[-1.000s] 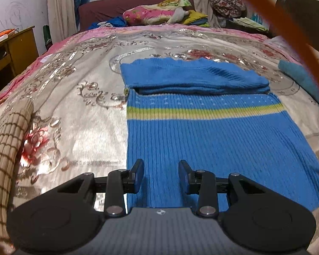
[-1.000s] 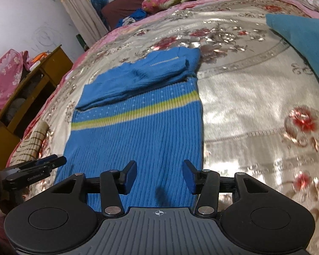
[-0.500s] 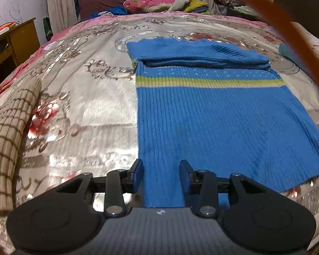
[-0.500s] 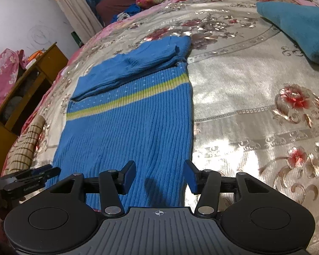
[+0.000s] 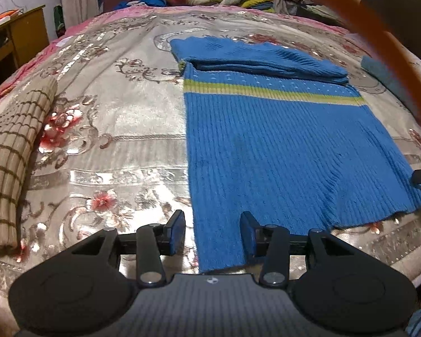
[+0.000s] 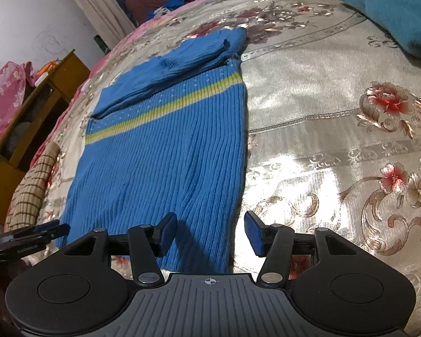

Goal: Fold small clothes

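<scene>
Left gripper (image 5: pixel 212 234) has dropped to the sweater's (image 5: pixel 266 151) near left corner, jaws just widened, hem between them, unpinched. Sweater lies flat on the bed (image 5: pixel 112 146), sleeves folded in. Right gripper (image 6: pixel 210 233) has widened too, straddling the right corner. Looks like both are about to grab the hem.

No legible text. Small lettering on the left gripper (image 6: pixel 28 240), seen at the right-wrist view's left edge, is possibly a brand name but too blurred to read.
</scene>
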Motion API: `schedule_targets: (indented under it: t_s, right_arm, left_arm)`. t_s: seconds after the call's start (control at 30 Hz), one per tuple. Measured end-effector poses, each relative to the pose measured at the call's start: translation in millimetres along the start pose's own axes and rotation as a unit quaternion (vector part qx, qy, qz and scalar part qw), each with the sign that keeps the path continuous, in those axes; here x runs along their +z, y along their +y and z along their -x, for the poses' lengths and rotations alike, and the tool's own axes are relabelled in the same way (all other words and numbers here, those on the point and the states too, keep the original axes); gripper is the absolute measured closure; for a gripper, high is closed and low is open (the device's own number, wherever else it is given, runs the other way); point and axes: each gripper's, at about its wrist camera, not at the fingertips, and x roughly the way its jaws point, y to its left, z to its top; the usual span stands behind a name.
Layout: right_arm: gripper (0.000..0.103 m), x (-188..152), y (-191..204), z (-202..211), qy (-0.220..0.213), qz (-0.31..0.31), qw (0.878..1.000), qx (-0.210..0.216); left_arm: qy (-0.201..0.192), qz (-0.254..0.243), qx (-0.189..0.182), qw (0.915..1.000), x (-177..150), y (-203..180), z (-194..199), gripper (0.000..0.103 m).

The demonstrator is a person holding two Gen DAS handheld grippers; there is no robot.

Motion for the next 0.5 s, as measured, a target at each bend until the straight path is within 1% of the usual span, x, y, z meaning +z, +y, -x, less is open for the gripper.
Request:
schedule_targets:
  t_s: [0.13,0.33,0.4,0.5]
  right_arm:
    - [0.05,-1.5,-0.9,2.4,0.001,-0.002,1.0,0.004]
    - [0.05,-5.2,-5.0,5.6,0.003,-0.001,1.0,0.01]
    - [0.047,-5.9,-4.7,4.8,0.004,0.001,1.0,0.014]
    - [0.047,-5.1,-4.0,3.8,0.012,0.001,0.999,0.031]
  left_arm:
    - [0.003,0.012,-0.019,0.9997,0.4,1.0,0.3,0.055]
    - [0.006,0.048,-0.051,0.9975,2.0,13.0,-0.2,0.055]
    - [0.009,0.049,-0.058,0.9971,2.3,13.1,-0.7,0.055]
    - [0.012,0.047,-0.068,0.9965,1.9,11.6,-0.4,0.055]
